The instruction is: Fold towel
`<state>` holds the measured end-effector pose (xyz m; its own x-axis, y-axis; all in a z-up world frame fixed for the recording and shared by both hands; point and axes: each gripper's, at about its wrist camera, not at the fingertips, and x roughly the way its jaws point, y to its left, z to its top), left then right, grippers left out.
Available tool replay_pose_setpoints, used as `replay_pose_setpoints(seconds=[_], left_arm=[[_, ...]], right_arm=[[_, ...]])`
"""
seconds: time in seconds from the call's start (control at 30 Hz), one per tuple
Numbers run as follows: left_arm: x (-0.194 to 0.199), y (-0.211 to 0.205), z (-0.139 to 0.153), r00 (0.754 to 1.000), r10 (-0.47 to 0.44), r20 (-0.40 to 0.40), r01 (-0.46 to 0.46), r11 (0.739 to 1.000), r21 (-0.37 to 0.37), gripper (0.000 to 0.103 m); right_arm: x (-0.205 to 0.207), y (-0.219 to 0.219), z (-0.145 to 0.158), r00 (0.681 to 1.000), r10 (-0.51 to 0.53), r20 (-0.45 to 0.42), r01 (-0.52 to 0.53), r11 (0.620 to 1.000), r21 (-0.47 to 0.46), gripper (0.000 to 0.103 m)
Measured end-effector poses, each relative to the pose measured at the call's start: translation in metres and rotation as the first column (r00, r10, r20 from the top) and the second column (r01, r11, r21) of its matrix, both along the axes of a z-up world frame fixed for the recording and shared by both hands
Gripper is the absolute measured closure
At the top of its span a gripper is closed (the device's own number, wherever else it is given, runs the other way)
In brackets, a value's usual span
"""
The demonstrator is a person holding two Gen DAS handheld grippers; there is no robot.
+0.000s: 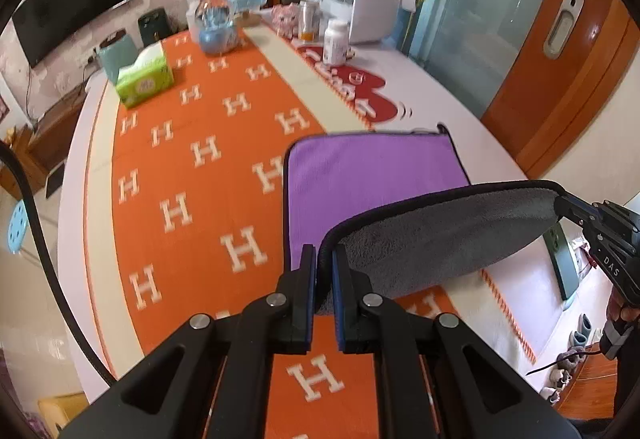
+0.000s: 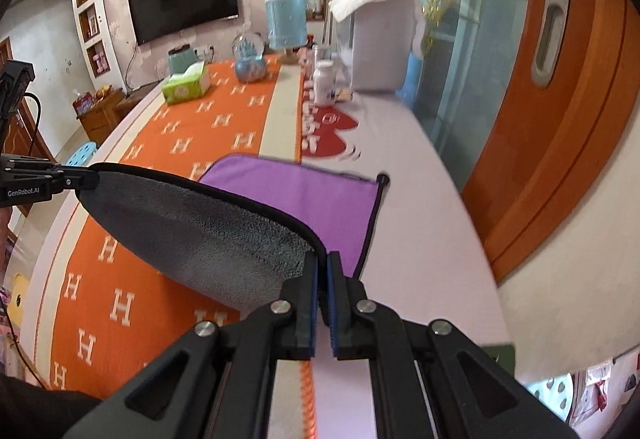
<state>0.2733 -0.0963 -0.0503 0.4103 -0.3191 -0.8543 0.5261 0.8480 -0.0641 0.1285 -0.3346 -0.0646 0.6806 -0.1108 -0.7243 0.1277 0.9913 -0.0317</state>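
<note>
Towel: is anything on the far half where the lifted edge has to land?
Nothing visible. Both grippers, left and right, hold the towel by its near edge; the purple far half lies bare, and the bottle stands well beyond it.

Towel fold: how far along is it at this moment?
Midway through the first fold. Done: both near corners of the towel are gripped and lifted, grey underside showing. In hand: the left gripper and right gripper are each shut on a corner, holding the raised edge above the purple half that lies flat on the table. Left: lay that edge onto the far edge, let go, and make any further folds.
</note>
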Motion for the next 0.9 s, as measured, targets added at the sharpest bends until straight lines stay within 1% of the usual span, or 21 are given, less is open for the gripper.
replay_pose_setpoints(seconds=[0.1, 0.2, 0.37, 0.43, 0.5, 0.6, 0.67, 0.83, 0.9], left_arm=[[0.014, -0.01, 0.011, 0.999, -0.011, 0.046, 0.011, 1.0, -0.008, 0.097], [0.028, -0.019, 0.019, 0.997, -0.008, 0.073, 0.01, 1.0, -0.026, 0.098], [0.056, -0.032, 0.02, 0.995, 0.014, 0.102, -0.01, 0.999, -0.043, 0.098], [0.066, -0.038, 0.014, 0.994, 0.035, 0.106, -0.033, 0.999, -0.027, 0.098], [0.076, -0.042, 0.007, 0.994, 0.045, 0.103, -0.041, 0.998, -0.04, 0.098], [0.092, -0.048, -0.008, 0.993, 0.074, 0.095, -0.069, 0.996, -0.053, 0.098], [0.1, -0.051, -0.019, 0.993, 0.083, 0.089, -0.078, 0.995, -0.058, 0.098], [0.12, -0.054, -0.048, 0.993, 0.11, 0.051, -0.105, 0.991, -0.08, 0.098], [0.127, -0.055, -0.059, 0.994, 0.104, 0.02, -0.102, 0.99, -0.097, 0.098]], right_arm=[[0.014, -0.007, 0.01, 0.999, -0.009, 0.04, 0.01, 1.0, -0.025, 0.099], [0.027, -0.013, 0.016, 0.998, -0.018, 0.067, 0.021, 0.999, -0.037, 0.099], [0.054, -0.021, 0.017, 0.994, -0.035, 0.102, 0.043, 0.996, -0.078, 0.099], [0.065, -0.023, 0.014, 0.994, -0.037, 0.107, 0.048, 0.994, -0.095, 0.099], [0.073, -0.024, 0.009, 0.993, -0.042, 0.109, 0.055, 0.992, -0.114, 0.099], [0.087, -0.023, -0.004, 0.99, -0.063, 0.123, 0.085, 0.98, -0.182, 0.099], [0.094, -0.024, -0.013, 0.99, -0.069, 0.123, 0.093, 0.974, -0.207, 0.099], [0.111, -0.023, -0.033, 0.989, -0.089, 0.12, 0.116, 0.961, -0.25, 0.099], [0.115, -0.022, -0.039, 0.989, -0.085, 0.121, 0.114, 0.958, -0.263, 0.098]])
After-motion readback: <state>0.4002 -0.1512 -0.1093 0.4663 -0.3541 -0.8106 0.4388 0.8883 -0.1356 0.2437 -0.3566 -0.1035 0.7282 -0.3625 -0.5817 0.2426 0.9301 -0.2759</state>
